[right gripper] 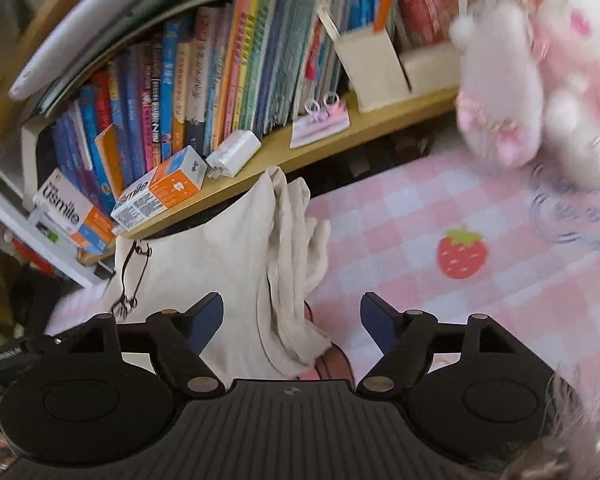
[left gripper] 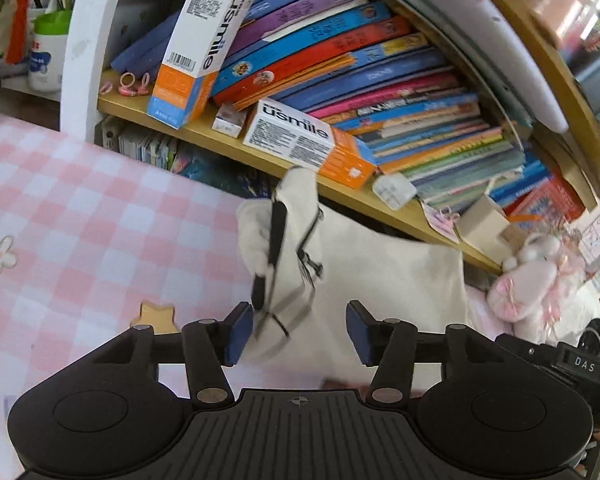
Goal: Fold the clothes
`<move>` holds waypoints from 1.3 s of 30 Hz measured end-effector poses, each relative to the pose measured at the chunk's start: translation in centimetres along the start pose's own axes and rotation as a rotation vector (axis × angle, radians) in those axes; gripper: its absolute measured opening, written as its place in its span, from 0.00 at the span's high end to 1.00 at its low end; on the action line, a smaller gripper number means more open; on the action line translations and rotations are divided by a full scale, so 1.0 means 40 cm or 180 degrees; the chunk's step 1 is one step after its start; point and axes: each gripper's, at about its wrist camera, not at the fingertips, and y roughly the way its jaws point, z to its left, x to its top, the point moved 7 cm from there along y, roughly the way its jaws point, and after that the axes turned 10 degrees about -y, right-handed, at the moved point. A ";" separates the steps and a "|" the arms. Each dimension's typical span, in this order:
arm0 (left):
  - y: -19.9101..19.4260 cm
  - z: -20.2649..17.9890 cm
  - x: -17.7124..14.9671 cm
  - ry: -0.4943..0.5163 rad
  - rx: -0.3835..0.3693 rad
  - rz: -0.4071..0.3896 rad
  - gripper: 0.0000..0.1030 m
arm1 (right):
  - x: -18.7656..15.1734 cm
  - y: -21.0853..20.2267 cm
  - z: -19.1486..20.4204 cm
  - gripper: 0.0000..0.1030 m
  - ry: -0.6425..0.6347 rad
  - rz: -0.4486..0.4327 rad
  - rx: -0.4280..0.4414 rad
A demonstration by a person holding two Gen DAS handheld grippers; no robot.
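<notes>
Cream garment, bearing a black line drawing, is lying bunched on the pink checked cover, at its far edge below the bookshelf. Both the left gripper and the right gripper are being held with jaws apart, cloth between them but not pinched. A release between folds is judged. Next, fresh corners are needing to be gripped.

My two wrist cameras look steeply down, close over the white garment they share, bookshelf behind.
</notes>
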 end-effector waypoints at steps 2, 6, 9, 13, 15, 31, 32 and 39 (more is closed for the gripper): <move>-0.023 -0.015 -0.024 0.0043 0.0000 -0.0017 0.36 | -0.012 -0.032 0.019 0.27 -0.0155 -0.0050 -0.0051; -0.064 -0.047 -0.076 0.0189 0.0048 -0.0021 0.36 | -0.044 -0.094 0.061 0.24 -0.0434 -0.0128 -0.0165; -0.092 -0.061 -0.112 0.0302 0.0146 -0.0051 0.33 | -0.074 -0.135 0.091 0.20 -0.0636 -0.0165 -0.0266; -0.129 -0.073 -0.155 0.0425 0.0286 -0.0102 0.25 | -0.114 -0.176 0.123 0.17 -0.0894 -0.0162 -0.0469; -0.149 -0.074 -0.170 0.0451 0.0321 -0.0131 0.23 | -0.134 -0.194 0.132 0.15 -0.0971 -0.0148 -0.0540; -0.263 -0.070 -0.265 0.0603 0.0581 -0.0352 0.10 | -0.262 -0.312 0.149 0.03 -0.0801 -0.0094 -0.0750; -0.266 -0.073 -0.274 0.0638 0.0578 -0.0360 0.09 | -0.265 -0.319 0.150 0.03 -0.0768 -0.0121 -0.0764; -0.261 -0.091 -0.324 0.0785 0.0636 -0.0301 0.07 | -0.290 -0.337 0.162 0.00 -0.0779 -0.0186 -0.0868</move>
